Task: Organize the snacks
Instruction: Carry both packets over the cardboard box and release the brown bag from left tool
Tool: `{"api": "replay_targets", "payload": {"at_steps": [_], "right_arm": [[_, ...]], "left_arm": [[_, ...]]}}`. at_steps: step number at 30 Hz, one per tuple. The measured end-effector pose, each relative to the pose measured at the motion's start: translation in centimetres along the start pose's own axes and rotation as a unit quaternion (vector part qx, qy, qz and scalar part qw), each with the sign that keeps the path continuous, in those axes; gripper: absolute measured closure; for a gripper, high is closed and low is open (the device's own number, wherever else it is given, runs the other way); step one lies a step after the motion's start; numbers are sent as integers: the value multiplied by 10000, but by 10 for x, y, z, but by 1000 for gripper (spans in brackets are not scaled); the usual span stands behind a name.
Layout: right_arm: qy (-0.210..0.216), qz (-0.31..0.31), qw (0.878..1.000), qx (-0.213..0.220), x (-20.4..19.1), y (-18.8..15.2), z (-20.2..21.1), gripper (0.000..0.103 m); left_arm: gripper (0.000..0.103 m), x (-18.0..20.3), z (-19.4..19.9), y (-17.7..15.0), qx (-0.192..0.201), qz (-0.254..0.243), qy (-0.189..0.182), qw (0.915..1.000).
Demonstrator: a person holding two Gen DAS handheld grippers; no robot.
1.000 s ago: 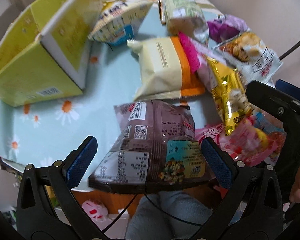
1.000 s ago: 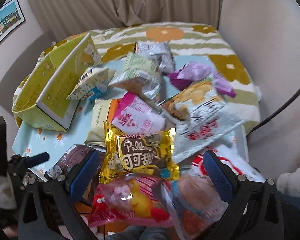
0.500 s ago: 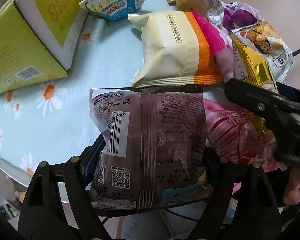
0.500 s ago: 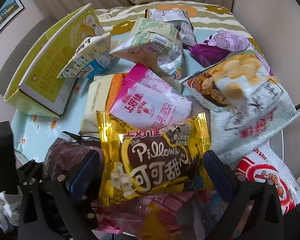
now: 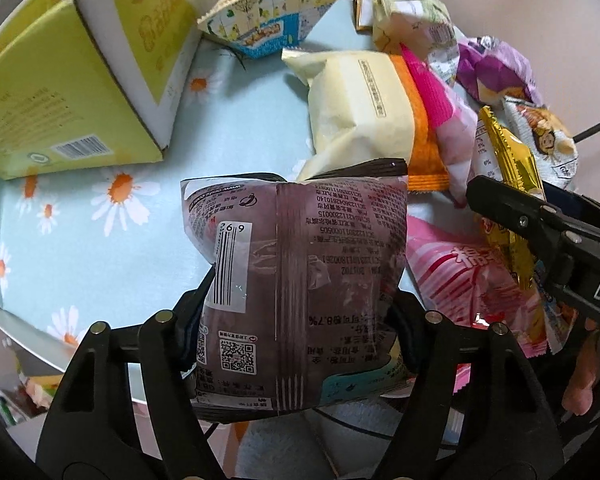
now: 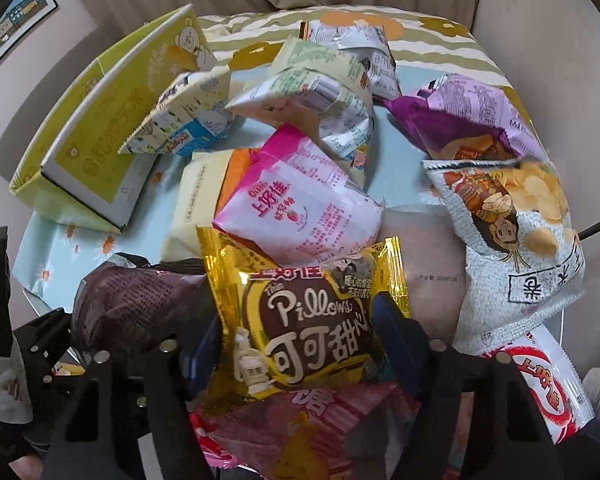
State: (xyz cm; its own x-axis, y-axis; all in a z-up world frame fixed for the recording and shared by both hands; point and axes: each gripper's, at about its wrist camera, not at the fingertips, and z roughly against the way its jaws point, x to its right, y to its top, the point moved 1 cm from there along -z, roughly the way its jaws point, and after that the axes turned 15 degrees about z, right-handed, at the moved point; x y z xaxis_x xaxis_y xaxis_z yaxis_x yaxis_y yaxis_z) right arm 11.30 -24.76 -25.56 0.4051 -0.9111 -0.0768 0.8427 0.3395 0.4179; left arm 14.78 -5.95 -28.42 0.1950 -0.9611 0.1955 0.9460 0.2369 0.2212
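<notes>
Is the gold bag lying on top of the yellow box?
No: the gold bag sits between the right hand-held gripper's closing jaws, well apart from the yellow box.

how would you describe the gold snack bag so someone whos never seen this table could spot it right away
Start at the big yellow-green box on the daisy tablecloth, then look across the heap of snack bags to the edge nearest the camera. The gold bag sits between the fingers of the right gripper, whose jaws are closing on it, overlapping a pink bag behind. It alone is shiny gold foil, with a brown oval reading "Pillows".
</notes>
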Motion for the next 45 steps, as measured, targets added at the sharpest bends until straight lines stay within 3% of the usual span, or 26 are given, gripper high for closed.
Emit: {"api": "replay_targets", "payload": {"at_steps": [2,13,26,35,45], "right_arm": [[25,-51,9999,97,1,0,5,41],[176,-170,9981,559,-1,0,38,57],[238,-160,9931,1136,-6,6,93,60],[378,298,9840,1714,-20,43,141,60],[749,848,9712,2098,-70,123,151,60]], "left_arm": [[34,-9,22,-15,56,26,-10,10000],[34,-18,61,-19,359,28,-116,9993],[34,-16,111,-14,843,10,-230,9962],[34,-27,177,13,1625,207,-244,9862],[34,-96,228,90,2244,515,-15,9731]]}}
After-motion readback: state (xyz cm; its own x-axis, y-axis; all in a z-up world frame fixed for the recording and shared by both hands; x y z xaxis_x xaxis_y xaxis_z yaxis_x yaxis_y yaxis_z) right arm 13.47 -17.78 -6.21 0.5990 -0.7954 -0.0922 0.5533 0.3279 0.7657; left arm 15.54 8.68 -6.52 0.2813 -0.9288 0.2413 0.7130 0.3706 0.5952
